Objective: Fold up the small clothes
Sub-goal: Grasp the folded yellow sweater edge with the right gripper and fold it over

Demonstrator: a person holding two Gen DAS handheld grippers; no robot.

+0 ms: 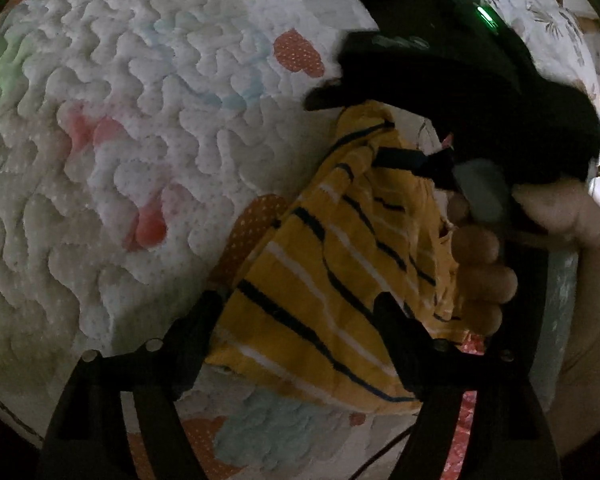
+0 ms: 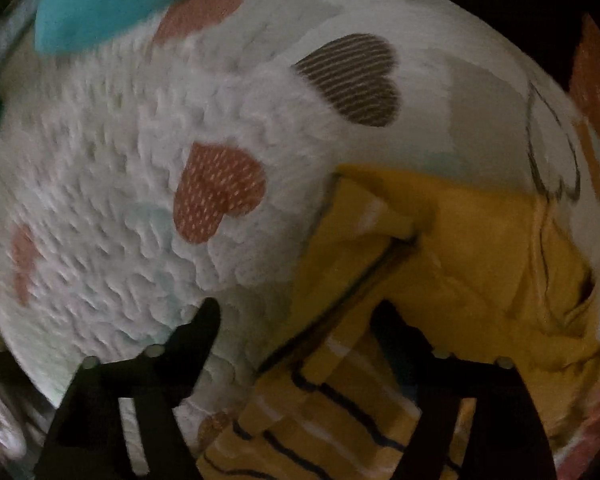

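The striped garment lies on the quilt, right of centre.

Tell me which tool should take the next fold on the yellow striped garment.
Probably the right tool: it hangs open directly over the yellow striped garment, one finger above the cloth. The left tool, also open, sits at the garment's edge, beside the quilt.

No readable text anywhere (frames dim, blurred).
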